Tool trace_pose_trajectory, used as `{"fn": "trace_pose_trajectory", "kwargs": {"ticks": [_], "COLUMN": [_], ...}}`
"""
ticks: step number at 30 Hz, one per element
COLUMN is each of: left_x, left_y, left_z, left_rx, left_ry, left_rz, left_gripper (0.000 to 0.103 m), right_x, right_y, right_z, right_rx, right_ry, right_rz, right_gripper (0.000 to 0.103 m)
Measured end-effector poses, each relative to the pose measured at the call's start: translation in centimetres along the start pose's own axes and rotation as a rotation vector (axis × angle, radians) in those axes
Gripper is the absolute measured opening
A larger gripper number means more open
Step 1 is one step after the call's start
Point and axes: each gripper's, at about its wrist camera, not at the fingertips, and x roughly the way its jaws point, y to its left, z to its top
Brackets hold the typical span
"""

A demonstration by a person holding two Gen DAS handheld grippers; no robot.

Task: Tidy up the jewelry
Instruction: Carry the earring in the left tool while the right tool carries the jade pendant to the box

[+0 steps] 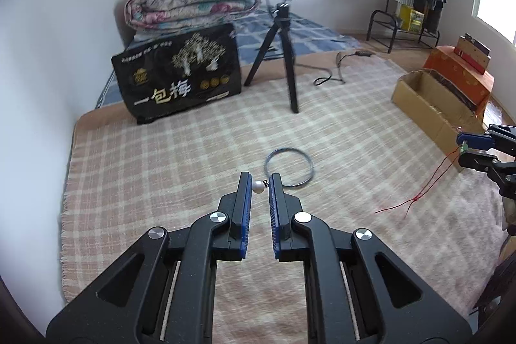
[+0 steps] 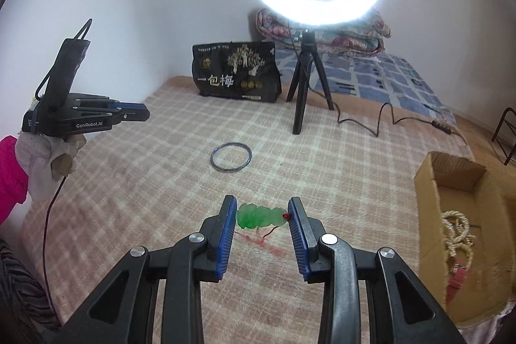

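Item 1 — left gripper (image 1: pixel 260 184): narrow, pinched on a pearl pendant (image 1: pixel 257 186), white bead plus small dark fitting, held clear above the plaid blanket (image 1: pixel 193 150).
Item 2 — right gripper (image 2: pixel 262 216): part-way closed, clamped end to end on a green jade pendant (image 2: pixel 258 215); red cord (image 1: pixel 425 182) trailing below.
Item 3 — thin dark bangle (image 2: pixel 231 157): flat on the blanket, mid-scene, near the ring light tripod (image 2: pixel 304 79), untouched.
Item 4 — open cardboard box (image 2: pixel 429 182): right edge of the bed, cream bead strands (image 2: pixel 458 231) already inside; likely destination.

Handling, as judgement: both grips kept firm during carry; pearl small and round, prone to slip sideways; red cord prone to snag on the box rim, so pendant brought over the opening before release, lowered, then let go.

Count: grippers, two; pendants, two, both held; bangles, one; boxes, one; bead strands, several, exact number unclear.
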Motion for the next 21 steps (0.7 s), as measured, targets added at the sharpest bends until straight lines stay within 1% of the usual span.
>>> {"fn": "trace_pose_trajectory", "kwargs": {"ticks": [5, 12, 17, 21], "left_x": [-1.7, -3.1, -3.6, -3.6], "left_y": [-3.0, -7.8, -11.3, -14.8], "left_z": [1.0, 2.5, 3.9, 5.2], "left_rx": [0.025, 0.06, 0.058, 0.077], "left_ry": [-0.027, -0.057, -0.089, -0.11], "left_rz": [-0.026, -0.075, -0.134, -0.176], "left_gripper": [0.009, 0.009, 0.009, 0.009], "right_x": [-3.4, -8.1, -10.7, -12.2], "right_y": [-1.9, -5.2, -7.4, -8.9], "right_z": [-0.1, 0.3, 0.2, -0.1], "right_rx": [0.031, 0.086, 0.114, 0.128], "right_ry": [-0.028, -0.097, -0.129, -0.142], "right_rz": [-0.027, -0.071, -0.105, -0.128], "right_gripper": [0.033, 0.033, 0.033, 0.033]}}
